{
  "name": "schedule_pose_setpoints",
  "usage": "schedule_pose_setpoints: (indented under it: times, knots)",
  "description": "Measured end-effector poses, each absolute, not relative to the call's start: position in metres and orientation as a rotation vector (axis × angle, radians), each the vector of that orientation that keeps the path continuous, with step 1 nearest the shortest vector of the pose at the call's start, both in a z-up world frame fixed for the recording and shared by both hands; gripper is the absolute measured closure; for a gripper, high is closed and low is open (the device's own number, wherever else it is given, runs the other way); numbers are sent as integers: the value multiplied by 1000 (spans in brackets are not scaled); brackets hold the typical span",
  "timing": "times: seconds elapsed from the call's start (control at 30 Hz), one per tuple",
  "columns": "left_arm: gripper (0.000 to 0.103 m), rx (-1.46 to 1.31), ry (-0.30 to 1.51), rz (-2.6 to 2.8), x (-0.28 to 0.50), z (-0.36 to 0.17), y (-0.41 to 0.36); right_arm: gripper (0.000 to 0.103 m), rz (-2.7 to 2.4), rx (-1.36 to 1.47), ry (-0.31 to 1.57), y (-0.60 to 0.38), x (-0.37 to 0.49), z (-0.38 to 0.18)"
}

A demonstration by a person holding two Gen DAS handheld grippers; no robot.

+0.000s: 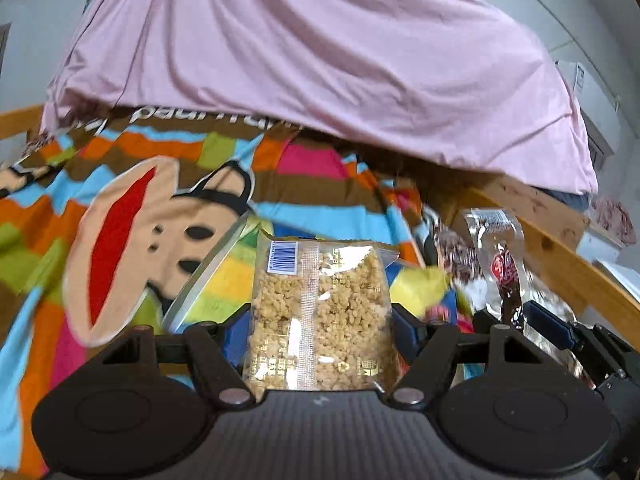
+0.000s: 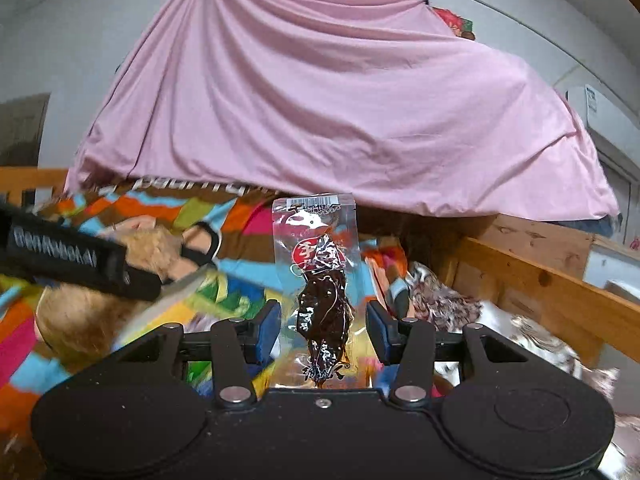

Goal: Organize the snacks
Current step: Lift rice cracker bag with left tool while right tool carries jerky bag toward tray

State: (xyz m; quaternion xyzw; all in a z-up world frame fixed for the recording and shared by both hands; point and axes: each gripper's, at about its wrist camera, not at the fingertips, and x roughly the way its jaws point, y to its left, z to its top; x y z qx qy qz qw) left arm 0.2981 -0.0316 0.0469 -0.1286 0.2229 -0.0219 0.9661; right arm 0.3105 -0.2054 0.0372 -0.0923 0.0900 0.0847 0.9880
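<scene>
My left gripper (image 1: 320, 324) is shut on a clear packet of tan crumbly snack (image 1: 320, 312) with a blue barcode, held upright above the bed. My right gripper (image 2: 323, 328) holds a clear packet with a dark brown snack and red label (image 2: 322, 288) between its blue pads; the packet stands upright. The same dark packet and the right gripper show at the right of the left wrist view (image 1: 504, 272). The left gripper's black body (image 2: 72, 256) and its tan packet show at the left of the right wrist view.
A colourful cartoon monkey blanket (image 1: 120, 208) covers the bed. A pink sheet (image 1: 320, 60) hangs over the far side. A wooden bed rail (image 2: 540, 280) runs along the right. A floral cloth (image 2: 448, 304) lies by the rail.
</scene>
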Motion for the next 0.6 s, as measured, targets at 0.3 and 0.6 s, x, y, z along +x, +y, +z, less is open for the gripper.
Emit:
schedule_pose_setpoints:
  times: [0.3,0.6]
  knots:
    - [29,-298,510,-50,399,22,-43,54,209,34,167,-230,398,27]
    - [29,-195,606,13,477,-2,-53,54,189,150,246,-249,455,-12]
